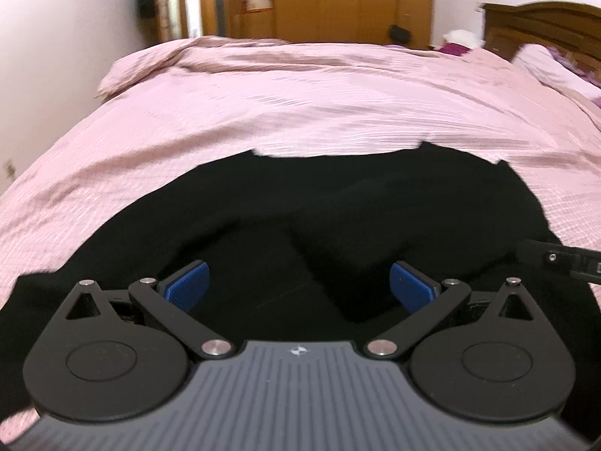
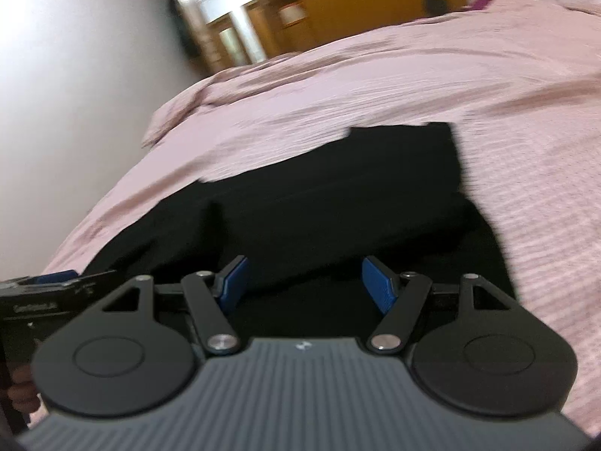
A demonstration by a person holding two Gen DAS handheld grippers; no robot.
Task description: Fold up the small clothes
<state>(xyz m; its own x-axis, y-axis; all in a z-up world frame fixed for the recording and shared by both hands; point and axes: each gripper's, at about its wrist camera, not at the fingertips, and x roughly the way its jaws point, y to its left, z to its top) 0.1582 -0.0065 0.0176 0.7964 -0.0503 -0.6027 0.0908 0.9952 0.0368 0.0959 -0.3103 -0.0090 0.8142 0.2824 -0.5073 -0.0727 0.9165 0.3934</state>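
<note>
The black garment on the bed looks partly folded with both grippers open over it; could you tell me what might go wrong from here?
1. The black garment lies in loose overlapping layers; with the left gripper and right gripper both open, nothing holds the fold, so it may slip apart.
2. The pink cover is soft and wrinkled; a low pinch could catch it too.
3. The grippers are close together and could collide.

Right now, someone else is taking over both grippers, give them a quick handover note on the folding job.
Left gripper: open, holding nothing, above the black garment.
Right gripper: open, also empty, over the same garment.
The garment lies on the pink bedspread, with layers overlapping, so it looks partly folded; how many folds are done can't be told.
Left to do: check its shape, finish any remaining fold, tidy the edges.
</note>
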